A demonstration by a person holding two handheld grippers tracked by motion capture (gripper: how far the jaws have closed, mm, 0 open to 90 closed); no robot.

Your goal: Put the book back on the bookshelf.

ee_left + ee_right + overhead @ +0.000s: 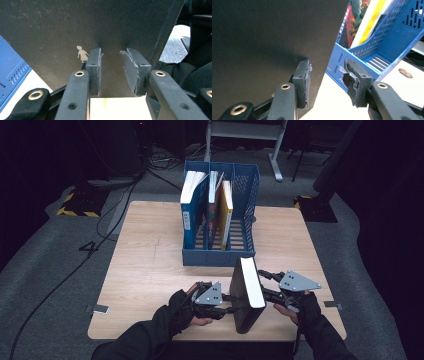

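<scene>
Our left tool and right tool, jaws parted and gripping nothing, flank the tall black hardcover book with white page edges, standing upright on the wooden surface just before the blue plastic file rack.

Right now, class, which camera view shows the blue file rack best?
The high view: the whole blue file rack stands on the table with three books upright inside. The right gripper view shows a near corner; the left gripper view shows a perforated sliver.
</scene>
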